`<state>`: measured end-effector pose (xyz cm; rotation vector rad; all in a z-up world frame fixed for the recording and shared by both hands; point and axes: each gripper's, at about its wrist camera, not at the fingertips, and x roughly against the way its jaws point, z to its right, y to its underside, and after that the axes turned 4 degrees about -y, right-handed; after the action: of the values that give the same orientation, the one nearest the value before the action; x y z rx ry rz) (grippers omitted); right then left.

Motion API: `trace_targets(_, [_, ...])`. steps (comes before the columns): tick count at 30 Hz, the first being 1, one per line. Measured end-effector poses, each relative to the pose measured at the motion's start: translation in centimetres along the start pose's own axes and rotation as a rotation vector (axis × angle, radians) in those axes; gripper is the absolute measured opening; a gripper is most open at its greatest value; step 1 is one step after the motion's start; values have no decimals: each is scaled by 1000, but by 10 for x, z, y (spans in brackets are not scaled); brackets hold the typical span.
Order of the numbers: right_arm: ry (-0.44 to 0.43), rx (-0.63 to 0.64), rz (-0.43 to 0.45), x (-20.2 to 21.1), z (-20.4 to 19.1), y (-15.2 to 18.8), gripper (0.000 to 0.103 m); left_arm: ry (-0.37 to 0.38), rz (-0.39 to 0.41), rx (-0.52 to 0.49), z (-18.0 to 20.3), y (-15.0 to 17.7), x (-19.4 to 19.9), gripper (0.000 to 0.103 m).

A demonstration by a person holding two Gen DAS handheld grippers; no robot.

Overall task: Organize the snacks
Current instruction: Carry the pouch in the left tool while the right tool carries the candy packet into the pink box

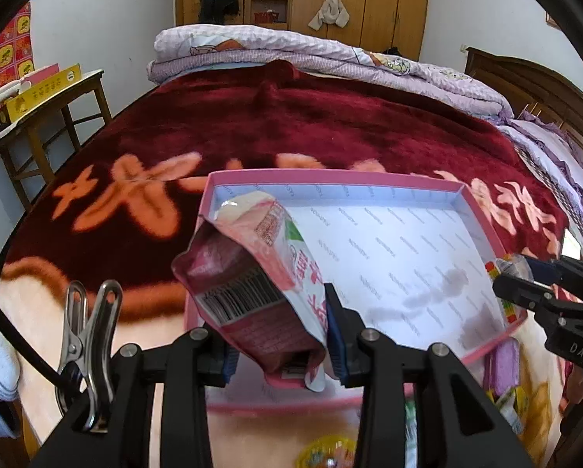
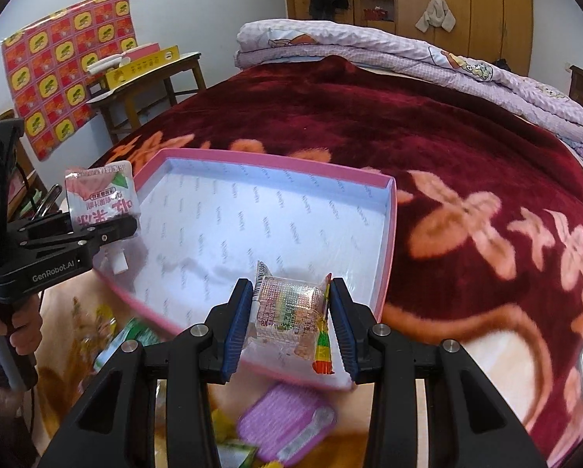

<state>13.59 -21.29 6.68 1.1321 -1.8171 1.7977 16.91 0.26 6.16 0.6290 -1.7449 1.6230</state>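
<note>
A shallow pink box (image 1: 482, 218) (image 2: 392, 234) with a white printed lining lies open on the red bed blanket. My left gripper (image 1: 280, 335) (image 2: 108, 230) is shut on a pink-and-white drink pouch (image 1: 260, 273) (image 2: 102, 195), held over the box's left side. My right gripper (image 2: 291, 319) (image 1: 525, 288) is shut on a small clear snack packet with a rainbow print (image 2: 291, 312), held above the box's near right edge. In the left wrist view only the right gripper's tip shows at the box's right wall.
Loose snacks lie on the blanket below the box: a purple packet (image 2: 287, 421) (image 1: 502, 366), green and yellow wrappers (image 2: 131, 335) (image 1: 513, 401). A hand (image 2: 15, 335) grips the left tool. A wooden table with a yellow box (image 2: 143, 66) stands left; folded quilts (image 1: 291, 46) lie beyond.
</note>
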Motion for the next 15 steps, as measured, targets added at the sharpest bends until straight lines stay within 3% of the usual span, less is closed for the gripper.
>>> trace_targets(15, [13, 5, -10, -37, 19, -32, 41, -5, -35, -11, 6, -25, -41, 39])
